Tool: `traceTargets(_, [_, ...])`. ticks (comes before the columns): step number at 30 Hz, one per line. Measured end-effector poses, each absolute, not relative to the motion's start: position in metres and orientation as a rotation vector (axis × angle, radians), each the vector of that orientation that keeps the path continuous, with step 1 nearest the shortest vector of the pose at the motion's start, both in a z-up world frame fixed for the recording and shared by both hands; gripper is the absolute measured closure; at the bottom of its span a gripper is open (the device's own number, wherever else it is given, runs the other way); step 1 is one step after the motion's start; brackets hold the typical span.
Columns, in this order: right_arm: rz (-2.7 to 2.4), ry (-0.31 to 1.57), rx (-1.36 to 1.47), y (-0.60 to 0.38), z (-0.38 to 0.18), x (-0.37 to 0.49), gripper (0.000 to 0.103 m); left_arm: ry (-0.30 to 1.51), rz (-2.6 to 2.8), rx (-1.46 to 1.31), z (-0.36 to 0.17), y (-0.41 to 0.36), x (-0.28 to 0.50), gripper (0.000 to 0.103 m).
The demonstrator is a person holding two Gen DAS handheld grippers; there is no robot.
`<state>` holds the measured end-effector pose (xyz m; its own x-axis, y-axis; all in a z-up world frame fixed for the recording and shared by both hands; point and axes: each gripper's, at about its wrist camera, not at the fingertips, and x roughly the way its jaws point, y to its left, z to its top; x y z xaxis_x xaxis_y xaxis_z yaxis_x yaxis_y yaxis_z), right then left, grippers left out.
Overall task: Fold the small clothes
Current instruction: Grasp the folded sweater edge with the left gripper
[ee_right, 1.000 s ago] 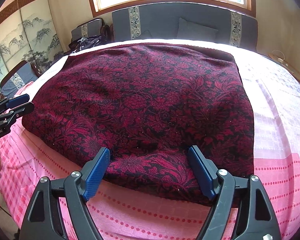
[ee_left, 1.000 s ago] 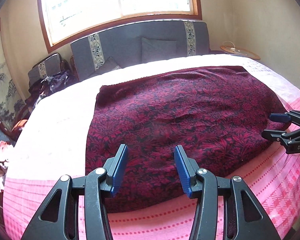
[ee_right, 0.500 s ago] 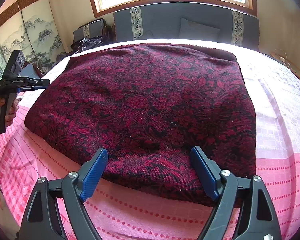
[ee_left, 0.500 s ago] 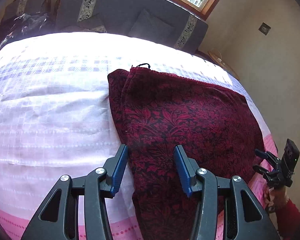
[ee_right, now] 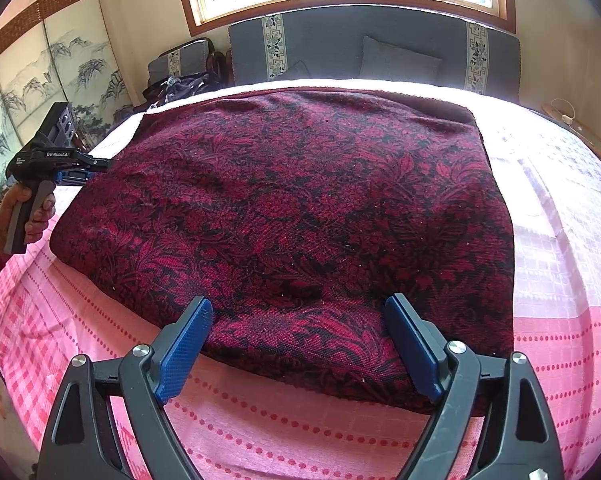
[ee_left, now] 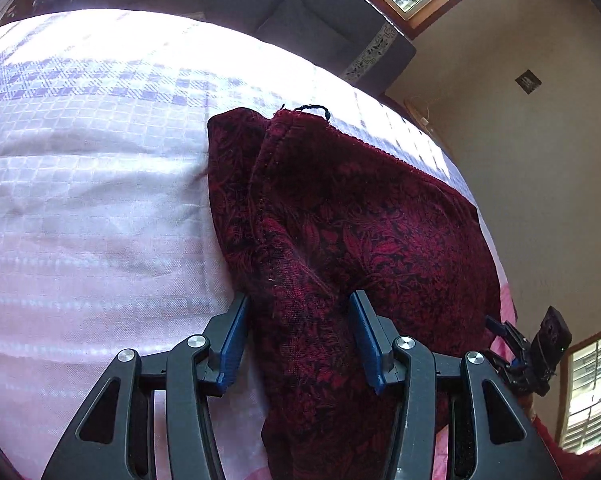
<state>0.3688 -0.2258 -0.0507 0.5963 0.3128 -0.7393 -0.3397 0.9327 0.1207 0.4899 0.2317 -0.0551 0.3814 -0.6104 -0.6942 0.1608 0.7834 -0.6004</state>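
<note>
Your left gripper (ee_left: 298,340) reads "GenRobot.AI" on its side and stands open astride the left edge of the red cloth (ee_right: 300,208), which lies flat on the bed (ee_right: 560,240). Your right gripper (ee_right: 300,344) gapes wide at the cloth's near edge.

White lettering reading "GenRobot.AI" is showing on the black body of the left gripper (ee_right: 74,170), seen side-on from the right wrist camera at the left edge of the bed. A smaller block of white print is sitting just left of that brand name on the same body, too small to read. No other text, number or sign is showing legibly in either view; the dark plate on the wall (ee_left: 527,79) is carrying nothing readable.
</note>
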Motion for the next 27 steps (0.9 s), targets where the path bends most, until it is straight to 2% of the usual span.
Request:
traceTargets(1, [0.379,0.851,-0.034,-0.226,-0.051,0.369,0.018,1.067,-0.521,-0.511,-0.057,0.233,0.494,0.054])
traceTargets(3, [0.380,0.851,-0.032,-0.226,-0.051,0.368,0.017,1.049,-0.525,-0.523,-0.059,0.231,0.494,0.068])
traceTargets(5, [0.382,0.850,-0.028,-0.226,-0.051,0.368,0.017,1.011,-0.525,-0.532,-0.059,0.229,0.490,0.077])
traceTargets(11, [0.377,0.841,-0.022,-0.228,-0.049,0.367,0.014,0.980,-0.464,-0.426,-0.048,0.215,0.483,0.080])
traceTargets(15, [0.373,0.809,0.079,-0.239,-0.047,0.363,0.013,1.017,-0.481,-0.351,-0.045,0.207,0.488,0.073])
traceTargets(19, [0.373,0.812,0.107,-0.245,-0.048,0.366,0.013,1.047,-0.490,-0.392,-0.050,0.223,0.491,0.053])
traceTargets(27, [0.389,0.816,0.126,-0.247,-0.047,0.369,0.010,1.032,-0.587,-0.610,-0.067,0.238,0.499,0.053])
